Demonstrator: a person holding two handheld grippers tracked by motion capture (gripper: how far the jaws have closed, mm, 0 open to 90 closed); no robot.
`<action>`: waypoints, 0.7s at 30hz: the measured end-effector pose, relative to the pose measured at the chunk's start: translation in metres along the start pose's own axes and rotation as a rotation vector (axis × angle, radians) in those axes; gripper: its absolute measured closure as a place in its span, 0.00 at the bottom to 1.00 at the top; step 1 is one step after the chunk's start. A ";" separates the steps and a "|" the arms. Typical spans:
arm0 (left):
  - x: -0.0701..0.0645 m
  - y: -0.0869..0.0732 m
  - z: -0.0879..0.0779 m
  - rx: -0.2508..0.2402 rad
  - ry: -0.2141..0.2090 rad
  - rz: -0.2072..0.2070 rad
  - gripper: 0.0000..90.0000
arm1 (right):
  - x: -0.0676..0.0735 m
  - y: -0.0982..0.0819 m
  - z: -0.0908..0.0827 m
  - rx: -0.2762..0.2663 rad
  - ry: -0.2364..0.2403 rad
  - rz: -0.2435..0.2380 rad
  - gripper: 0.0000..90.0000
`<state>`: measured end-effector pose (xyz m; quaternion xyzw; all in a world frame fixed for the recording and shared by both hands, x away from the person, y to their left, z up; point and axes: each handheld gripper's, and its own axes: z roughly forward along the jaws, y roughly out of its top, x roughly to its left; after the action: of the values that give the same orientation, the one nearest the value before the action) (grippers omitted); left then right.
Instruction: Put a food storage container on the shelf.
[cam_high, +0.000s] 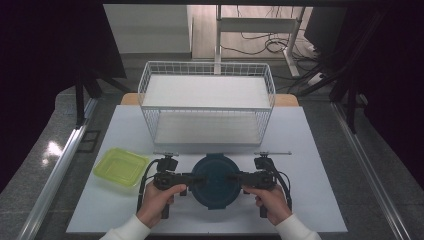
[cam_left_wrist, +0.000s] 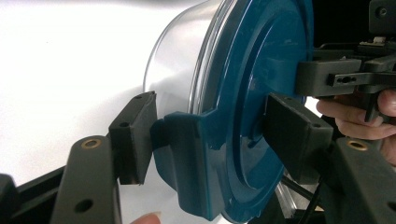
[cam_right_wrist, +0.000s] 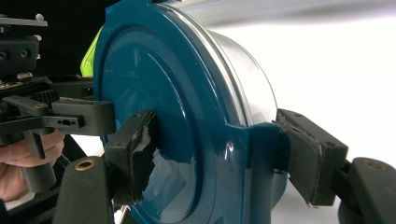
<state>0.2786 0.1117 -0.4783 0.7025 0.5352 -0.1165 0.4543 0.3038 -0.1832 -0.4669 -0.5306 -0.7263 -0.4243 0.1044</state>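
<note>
A round clear container with a dark teal clip-on lid (cam_high: 216, 181) is near the front middle of the white table. My left gripper (cam_high: 193, 180) grips its left edge, one pad on the lid top and the other on the side latch (cam_left_wrist: 180, 154). In the left gripper view the left gripper (cam_left_wrist: 212, 135) has both pads touching the container. My right gripper (cam_high: 239, 179) holds the opposite edge the same way. In the right gripper view the right gripper (cam_right_wrist: 222, 156) spans the lid (cam_right_wrist: 154, 93) and its latch (cam_right_wrist: 257, 154).
A white wire basket (cam_high: 145, 80) stands behind the container, at the back middle of the table (cam_high: 310, 150). A shallow yellow-green square tub (cam_high: 120, 166) lies at the front left. Chair legs and cables are on the floor beyond the table.
</note>
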 end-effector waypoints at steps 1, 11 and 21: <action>0.000 0.001 0.000 -0.001 0.000 0.000 0.41 | 0.000 0.001 0.000 -0.001 0.001 -0.002 0.34; -0.004 0.009 -0.005 -0.004 -0.002 0.006 0.41 | 0.004 0.006 -0.004 -0.011 0.003 -0.002 0.34; -0.013 0.024 -0.010 -0.021 -0.008 0.029 0.42 | 0.009 0.017 -0.013 -0.044 0.003 -0.002 0.34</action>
<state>0.2912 0.1106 -0.4517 0.7050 0.5245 -0.1070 0.4653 0.3107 -0.1855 -0.4447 -0.5316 -0.7172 -0.4409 0.0936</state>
